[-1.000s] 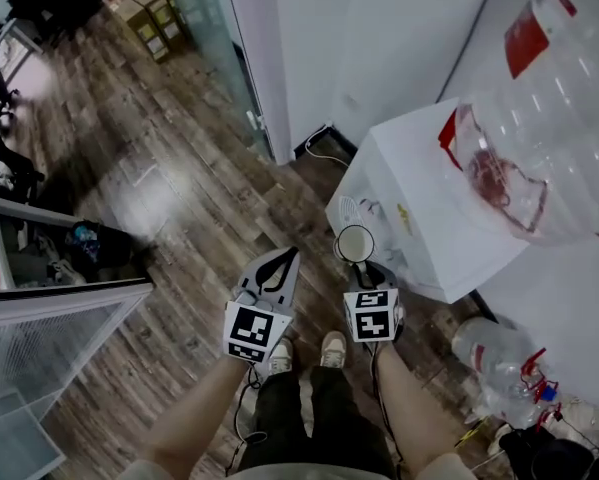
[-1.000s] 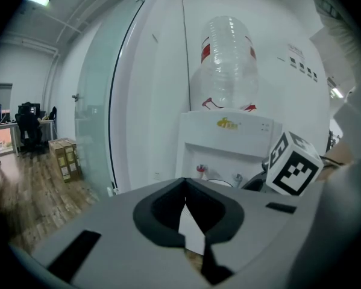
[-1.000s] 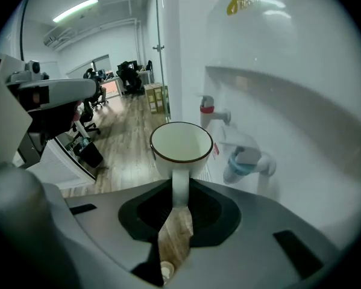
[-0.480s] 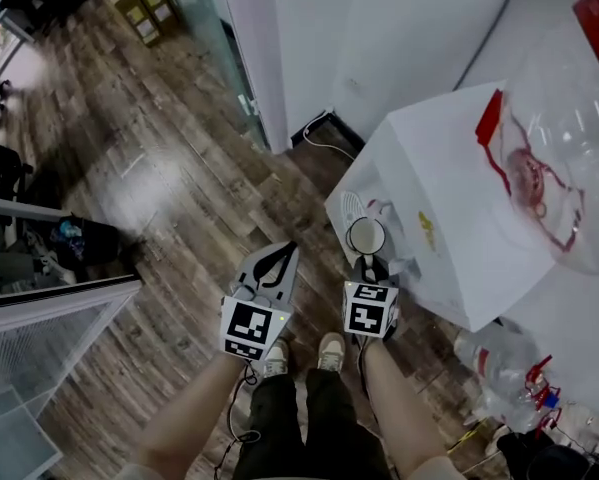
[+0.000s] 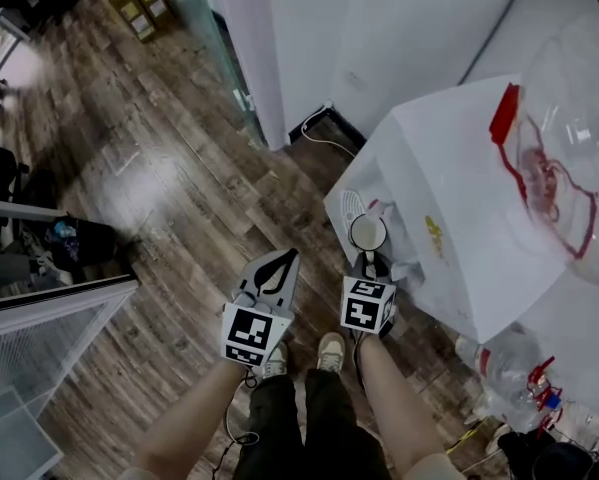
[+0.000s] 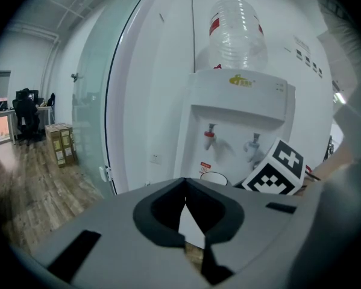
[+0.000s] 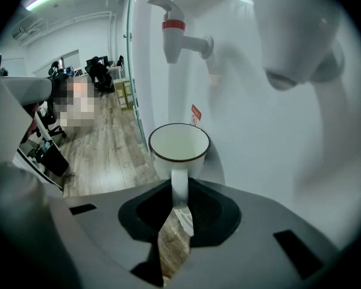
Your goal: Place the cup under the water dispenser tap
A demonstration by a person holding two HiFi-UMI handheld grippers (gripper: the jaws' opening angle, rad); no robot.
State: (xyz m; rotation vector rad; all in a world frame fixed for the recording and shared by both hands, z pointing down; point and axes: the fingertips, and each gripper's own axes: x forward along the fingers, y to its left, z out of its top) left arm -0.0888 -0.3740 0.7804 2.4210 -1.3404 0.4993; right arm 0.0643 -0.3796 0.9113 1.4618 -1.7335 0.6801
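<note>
Right tool is gripping the cup by its handle.
Cup is sitting just ahead of that tool, red tap of the water dispenser showing above it; left tool alongside is closed, empty.

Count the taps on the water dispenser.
2. In the left gripper view, the red-capped tap is on the left of the water dispenser's recess, and the other tap is beside it on the right. None appears hidden.
</note>
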